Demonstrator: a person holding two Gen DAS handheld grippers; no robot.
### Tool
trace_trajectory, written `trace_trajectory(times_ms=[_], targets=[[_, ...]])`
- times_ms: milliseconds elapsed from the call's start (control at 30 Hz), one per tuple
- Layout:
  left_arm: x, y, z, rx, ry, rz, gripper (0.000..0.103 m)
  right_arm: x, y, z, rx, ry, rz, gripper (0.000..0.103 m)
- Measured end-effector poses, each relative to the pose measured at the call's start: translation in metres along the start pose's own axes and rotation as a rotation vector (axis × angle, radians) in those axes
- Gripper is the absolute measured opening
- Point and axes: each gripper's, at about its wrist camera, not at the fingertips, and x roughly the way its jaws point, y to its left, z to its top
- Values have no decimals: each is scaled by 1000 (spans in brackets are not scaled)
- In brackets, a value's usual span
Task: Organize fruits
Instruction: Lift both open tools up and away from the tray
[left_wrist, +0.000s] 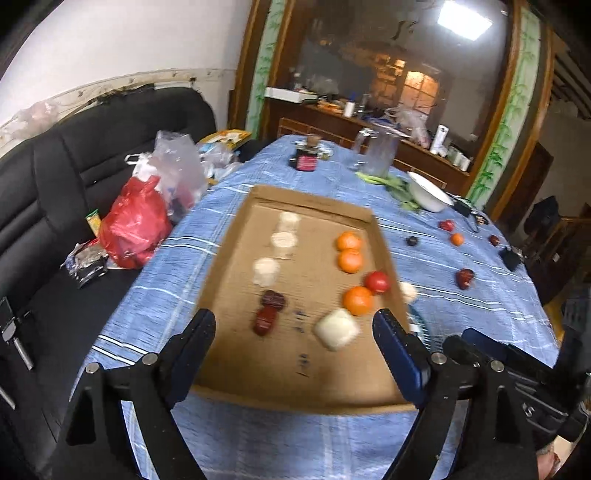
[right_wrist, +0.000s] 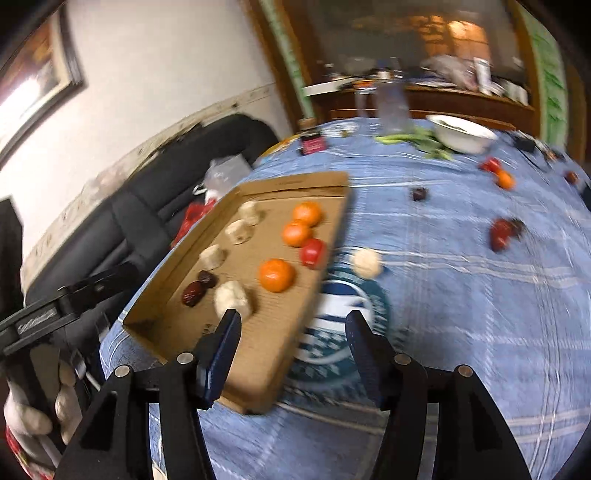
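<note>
**Tray partly filled, loose fruit left on the cloth**

Left wrist view: the left gripper (left_wrist: 293, 326) hangs spread and empty above the near end of the cardboard tray (left_wrist: 314, 201). Ahead of its jaws lie three oranges (left_wrist: 357, 300), a red fruit (left_wrist: 377, 282), dark dates (left_wrist: 272, 298) and pale pieces (left_wrist: 337, 328).

Right wrist view: the right gripper (right_wrist: 291, 325) is likewise agape, holding nothing. One pale ball (right_wrist: 366, 262) sits just beyond its jaws, beside the tray's edge; further fruits (right_wrist: 501, 233) lie well apart to the right, so sorting looks about half done.
</note>
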Motion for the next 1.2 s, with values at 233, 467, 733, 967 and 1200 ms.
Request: trace_trajectory(times_ms=[233, 467, 733, 967, 1200], targets=[[-19, -61, -14, 150, -66, 93, 87, -34, -26, -7, 47, -69, -84, 63], [-17, -93, -31, 238, -59, 175, 87, -47, -39, -15, 69, -81, -86, 63], [-19, -106, -38, 286, -70, 221, 87, -54, -44, -20, 72, -94, -88, 64], [-17, -109, -40, 292, -62, 220, 87, -55, -46, -22, 75, -91, -88, 64], [-11, -108, -40, 289, -43, 206, 87, -52, -50, -23, 82, -77, -91, 64]])
